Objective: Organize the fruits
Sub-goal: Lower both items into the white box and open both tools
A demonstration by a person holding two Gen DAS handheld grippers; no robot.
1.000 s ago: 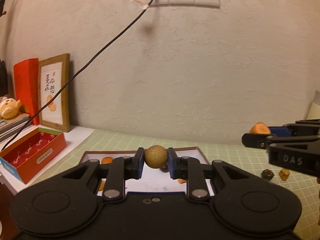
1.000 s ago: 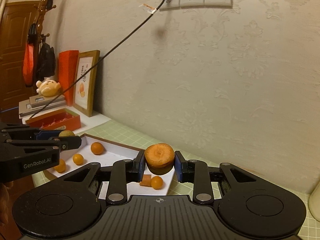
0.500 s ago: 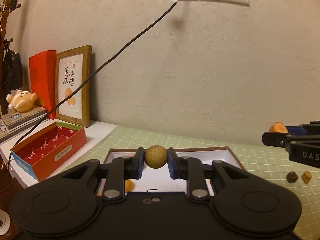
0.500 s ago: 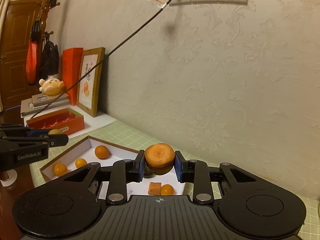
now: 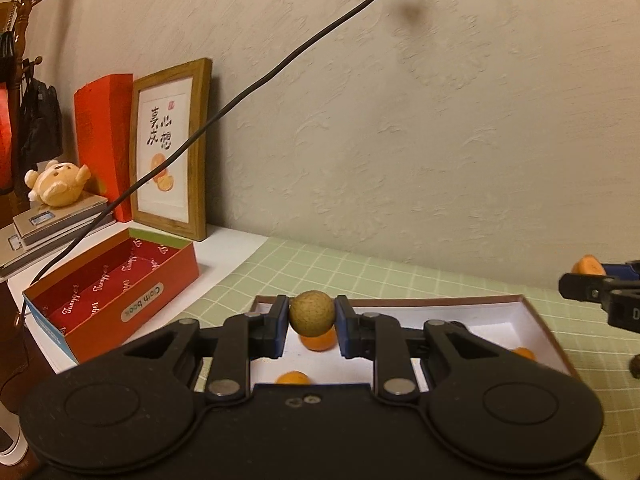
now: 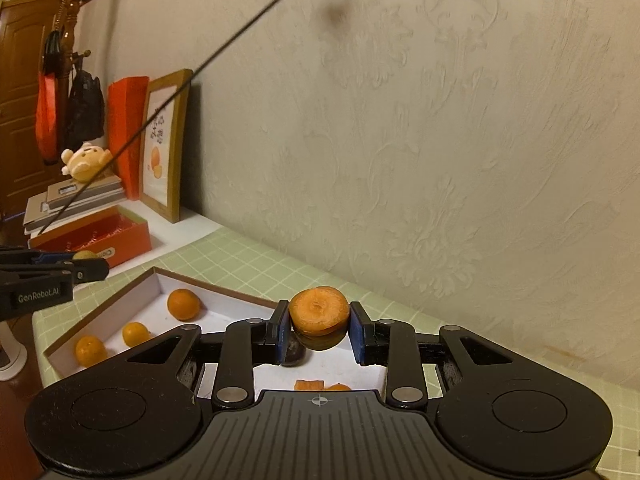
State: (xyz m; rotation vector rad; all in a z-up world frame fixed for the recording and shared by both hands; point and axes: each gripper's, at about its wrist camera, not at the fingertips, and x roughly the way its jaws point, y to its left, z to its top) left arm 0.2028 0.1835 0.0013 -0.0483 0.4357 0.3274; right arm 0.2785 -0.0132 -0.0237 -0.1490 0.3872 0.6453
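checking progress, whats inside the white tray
Right wrist view: three small oranges in the white tray, a dark fruit, orange pieces near the gripper; its body covers the rest.

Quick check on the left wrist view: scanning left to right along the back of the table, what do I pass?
Cream plush bear toy → upright red paper bag → wooden-framed calligraphy picture with oranges → tan round fruit gripped in the left gripper → flat orange persimmon-like fruit in the right gripper.
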